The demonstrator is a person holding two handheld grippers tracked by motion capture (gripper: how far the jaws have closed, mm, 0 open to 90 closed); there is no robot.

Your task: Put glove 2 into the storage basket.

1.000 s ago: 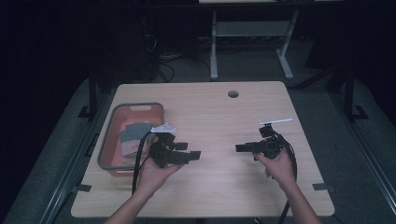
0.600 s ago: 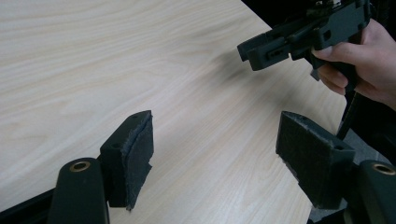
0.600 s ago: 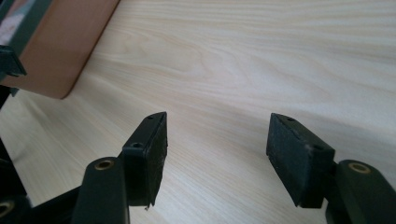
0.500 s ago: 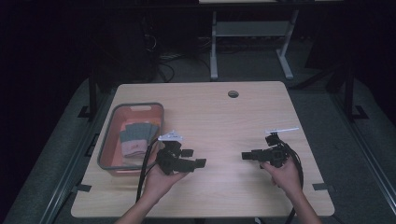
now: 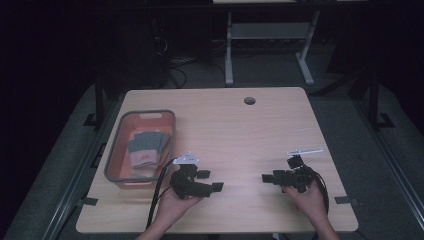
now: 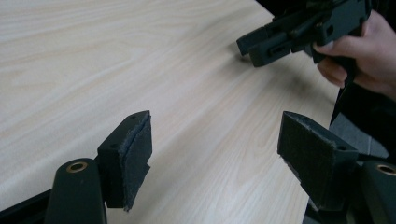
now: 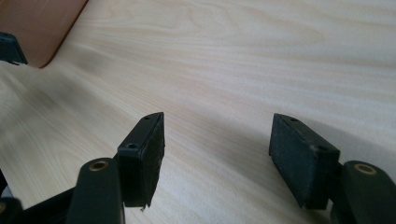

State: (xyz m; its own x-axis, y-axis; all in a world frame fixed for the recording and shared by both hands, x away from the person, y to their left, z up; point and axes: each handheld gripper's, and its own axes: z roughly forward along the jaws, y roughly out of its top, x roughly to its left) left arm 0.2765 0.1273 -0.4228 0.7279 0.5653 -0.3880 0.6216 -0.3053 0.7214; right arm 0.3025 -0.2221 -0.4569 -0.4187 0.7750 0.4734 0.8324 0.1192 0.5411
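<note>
Black hand-held gripper (image 5: 216, 180) bodies, trailing black cables, grey top plates

Wooden table (image 5: 225, 120), perhaps folded cloths (image 5: 148, 147)

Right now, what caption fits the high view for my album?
Two open claws, left claw and right claw, face each other over the table beside a red basket.

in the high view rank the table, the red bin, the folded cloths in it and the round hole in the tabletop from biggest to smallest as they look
1. table
2. red bin
3. folded cloths
4. round hole
Each looks clearly smaller than the one before.
</note>
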